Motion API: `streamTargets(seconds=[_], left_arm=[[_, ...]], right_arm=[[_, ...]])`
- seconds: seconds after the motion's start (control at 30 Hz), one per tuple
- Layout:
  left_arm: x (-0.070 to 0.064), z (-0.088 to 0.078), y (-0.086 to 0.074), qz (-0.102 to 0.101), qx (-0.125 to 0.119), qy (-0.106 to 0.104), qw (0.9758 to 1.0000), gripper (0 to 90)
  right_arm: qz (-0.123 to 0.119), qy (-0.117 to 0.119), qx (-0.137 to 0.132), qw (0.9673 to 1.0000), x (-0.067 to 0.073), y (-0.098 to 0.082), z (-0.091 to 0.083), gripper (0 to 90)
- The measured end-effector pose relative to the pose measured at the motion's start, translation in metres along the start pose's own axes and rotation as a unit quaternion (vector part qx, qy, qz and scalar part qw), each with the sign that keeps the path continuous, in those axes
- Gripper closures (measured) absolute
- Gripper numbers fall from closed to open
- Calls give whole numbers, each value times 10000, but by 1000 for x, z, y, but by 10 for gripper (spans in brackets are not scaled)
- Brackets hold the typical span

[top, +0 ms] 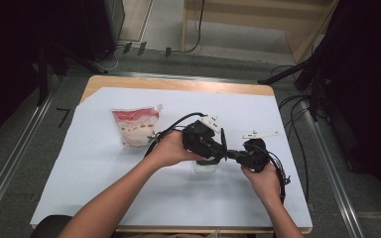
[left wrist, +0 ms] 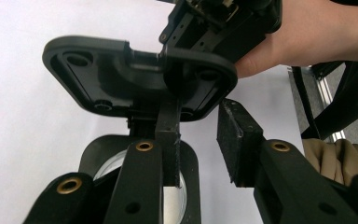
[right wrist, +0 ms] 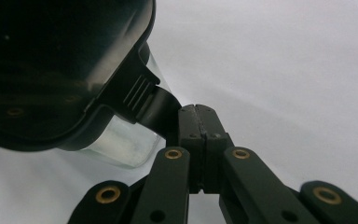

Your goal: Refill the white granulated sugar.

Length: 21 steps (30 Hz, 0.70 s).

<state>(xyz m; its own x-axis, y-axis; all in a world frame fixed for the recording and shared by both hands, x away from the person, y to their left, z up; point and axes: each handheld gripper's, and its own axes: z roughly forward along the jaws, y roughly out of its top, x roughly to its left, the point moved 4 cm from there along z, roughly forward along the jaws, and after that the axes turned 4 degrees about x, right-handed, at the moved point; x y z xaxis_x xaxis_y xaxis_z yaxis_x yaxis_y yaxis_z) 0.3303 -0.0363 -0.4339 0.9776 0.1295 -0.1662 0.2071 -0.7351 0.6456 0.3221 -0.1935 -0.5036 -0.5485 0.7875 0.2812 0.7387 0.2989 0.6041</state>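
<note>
We see a clear jar (top: 206,167) standing on the white sheet (top: 104,188) that covers the wooden table (top: 178,84), a little right of the middle and near the front. Both tools meet right above it. Its black lid (right wrist: 51,70) is tilted up off the glass on one side, so that in the left gripper view we look at the underside of the lid, with its two rounded lobes.

The left gripper (top: 219,148), held in the left hand (top: 171,148), points across the table towards the right gripper (top: 232,154). In its own view its two pads (left wrist: 235,140) stand apart with a clear gap between them and press on nothing. One pad sits just under the raised lid and above the mouth of the jar.

The right gripper, held in the right hand (top: 263,178), has its jaws pressed flat together. In its own view the ribbed tab (right wrist: 142,93) at the edge of the lid touches the tip of one jaw. We cannot tell whether the tab is pinched between them.

A red and white pouch (top: 135,126) lies flat on the sheet to the left, well apart from the jar and from both hands. Black cables trail from both tools across the sheet
</note>
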Motion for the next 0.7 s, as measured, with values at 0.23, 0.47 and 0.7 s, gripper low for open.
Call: streamTargets(seconds=[0.23,0.47,0.7], left_arm=[[2,6,4,16,-77,-116,9999,712],[3,10,5,-28,-89,-172,9998,708],[5,6,3,-263,-121,-264,9992,652]], right_arm=[[65,-5,-7,10000,0,-1,0,900],[122,-6,-1,9999,0,-2,1,900],[58,-2,-24,10000,1,-3,1,900]])
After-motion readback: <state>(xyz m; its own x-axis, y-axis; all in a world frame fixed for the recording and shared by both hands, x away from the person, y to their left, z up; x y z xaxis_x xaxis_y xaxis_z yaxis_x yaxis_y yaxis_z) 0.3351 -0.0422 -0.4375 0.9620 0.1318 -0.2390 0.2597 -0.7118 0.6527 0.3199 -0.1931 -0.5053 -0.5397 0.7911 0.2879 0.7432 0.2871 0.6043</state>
